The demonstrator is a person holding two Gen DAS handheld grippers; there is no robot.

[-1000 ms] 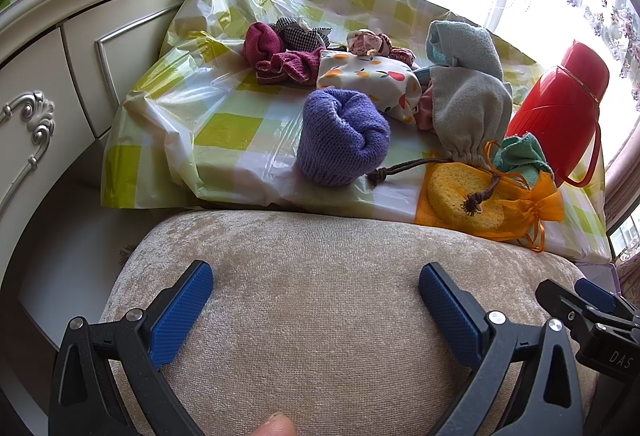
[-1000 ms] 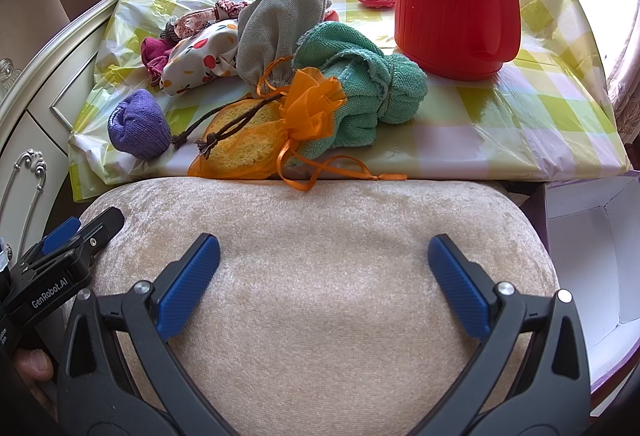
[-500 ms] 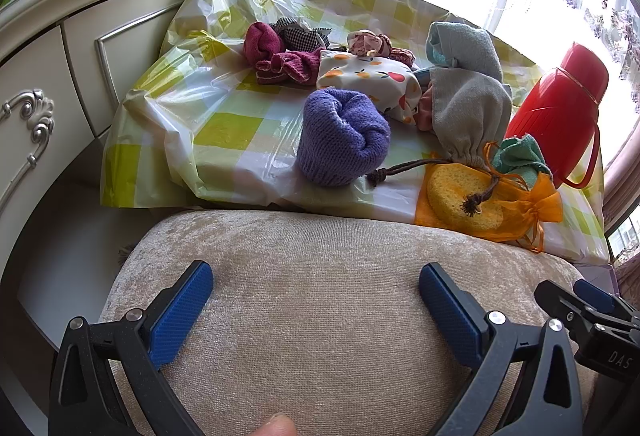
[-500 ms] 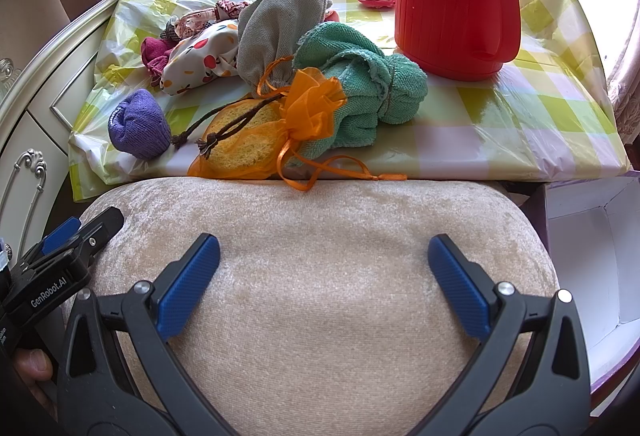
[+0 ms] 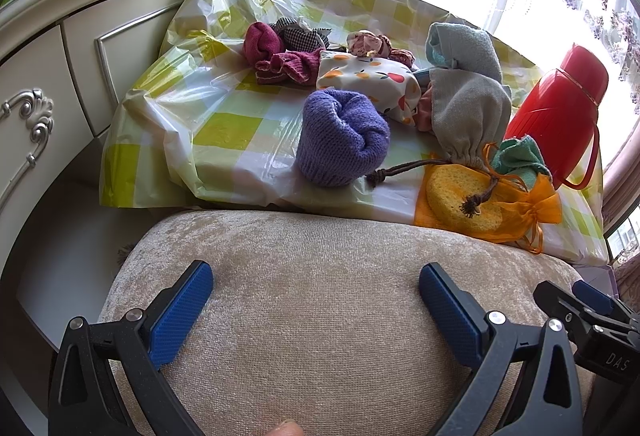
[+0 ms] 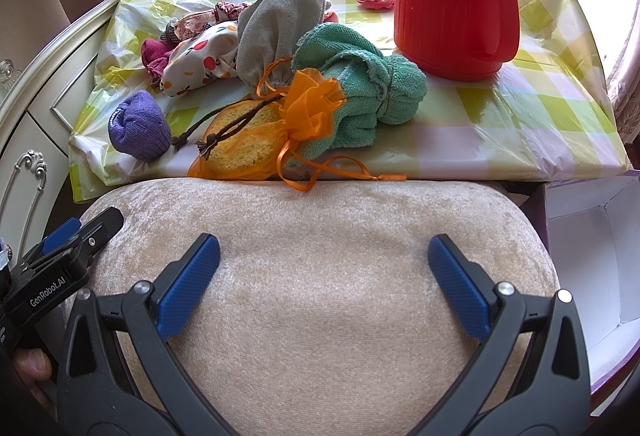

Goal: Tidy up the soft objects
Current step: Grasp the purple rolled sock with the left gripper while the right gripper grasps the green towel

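left gripper (image 5: 316,300): fingers spread, empty, over beige cushion (image 5: 320,296) | right gripper (image 6: 324,276): fingers spread, empty | purple knit roll (image 5: 340,136): on worktop (image 5: 224,132) near its front edge, ahead of left fingers, well left of right ones | judgement: left nearer | orange pouch (image 6: 260,140): ahead-left of right fingers

"GenRobot.AI" on left tool (image 6: 48,292); "DAS" on right tool (image 5: 616,358)

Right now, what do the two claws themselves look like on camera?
Both match: the left claw and right claw have black plastic clamp-style arms with silver rivets and blue ribbed pads. White lettering marks the bodies: "GenRobot.AI" on the left, "DAS" on the right. No cables or sleeves show.
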